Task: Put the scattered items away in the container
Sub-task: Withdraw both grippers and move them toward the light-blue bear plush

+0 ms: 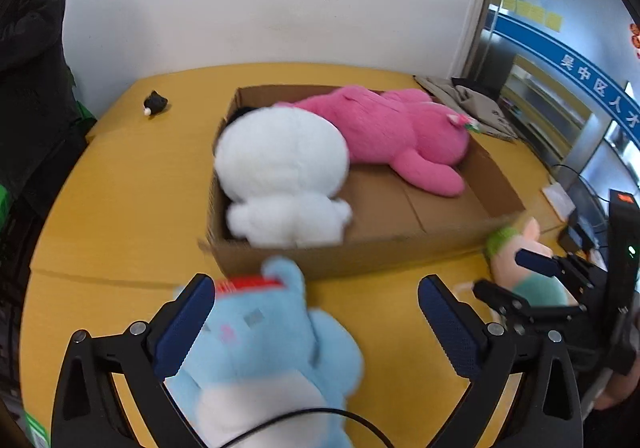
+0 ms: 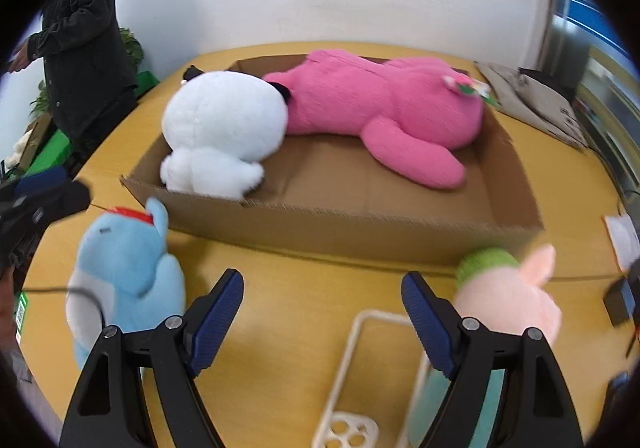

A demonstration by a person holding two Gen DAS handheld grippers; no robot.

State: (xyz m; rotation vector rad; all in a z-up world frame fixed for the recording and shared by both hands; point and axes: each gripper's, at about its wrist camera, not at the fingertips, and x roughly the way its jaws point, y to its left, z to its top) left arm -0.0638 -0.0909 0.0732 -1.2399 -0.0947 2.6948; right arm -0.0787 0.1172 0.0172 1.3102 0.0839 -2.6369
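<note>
A cardboard box (image 1: 360, 252) (image 2: 360, 232) on the yellow table holds a white plush (image 1: 280, 176) (image 2: 224, 128) and a pink plush (image 1: 400, 132) (image 2: 384, 108). A light blue plush (image 1: 264, 344) (image 2: 120, 272) lies in front of the box, between the jaws of my open left gripper (image 1: 316, 312), against its left finger. A peach plush with green hair (image 1: 520, 268) (image 2: 504, 288) lies at the box's right front corner. My right gripper (image 2: 322, 308) is open and empty, with the peach plush beside its right finger; it also shows in the left wrist view (image 1: 520, 276).
A small black toy (image 1: 155, 102) lies on the far left of the table. A cream plastic frame (image 2: 360, 368) lies under the right gripper. Folded beige cloth (image 1: 472, 104) (image 2: 536, 100) lies behind the box at right. A person in dark clothes (image 2: 80, 48) stands at left.
</note>
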